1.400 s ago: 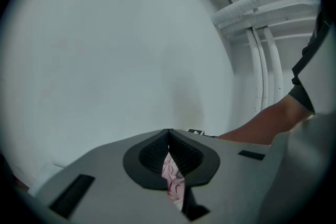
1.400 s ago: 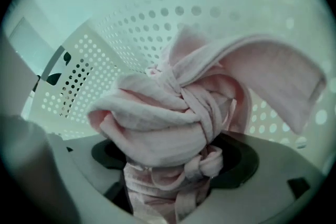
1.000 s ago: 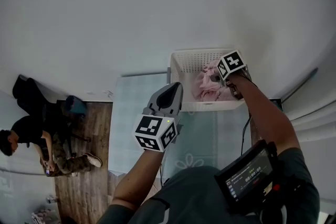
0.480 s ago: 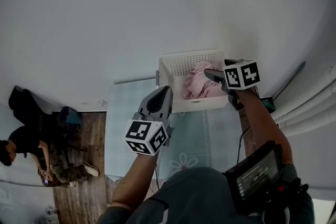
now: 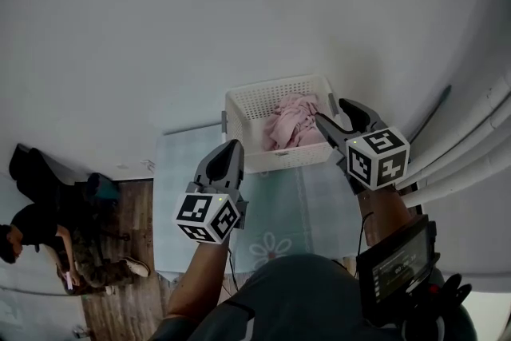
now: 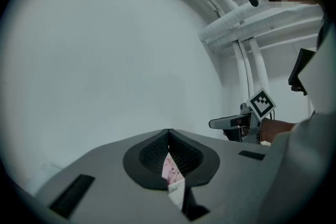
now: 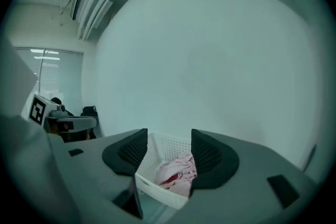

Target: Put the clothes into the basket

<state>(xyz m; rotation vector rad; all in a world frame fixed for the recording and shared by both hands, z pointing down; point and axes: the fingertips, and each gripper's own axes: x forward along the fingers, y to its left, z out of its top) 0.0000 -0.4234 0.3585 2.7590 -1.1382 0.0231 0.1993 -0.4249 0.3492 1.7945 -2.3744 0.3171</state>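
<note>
A white lattice basket (image 5: 239, 109) stands on the floor against the wall, with a heap of pink clothes (image 5: 289, 121) inside it. My right gripper (image 5: 332, 111) hovers above the basket's right side, clear of the clothes. Its jaws have just been closing and still stand apart with nothing between them. In the right gripper view the basket (image 7: 157, 192) and pink clothes (image 7: 176, 173) show between the pads. My left gripper (image 5: 231, 149) is held level in front of the basket's left corner, shut, its jaw tips meeting in the left gripper view (image 6: 168, 136).
A pale mat with a flower print (image 5: 287, 208) lies in front of the basket. A person (image 5: 44, 239) sits on the wooden floor at far left. White pipes (image 5: 479, 148) run along the wall at right. A screen device (image 5: 395, 267) hangs at my chest.
My right gripper has risen out of the basket and come back toward me, its jaws narrower than before. The pink clothes stay in the basket. The left gripper drifted slightly.
</note>
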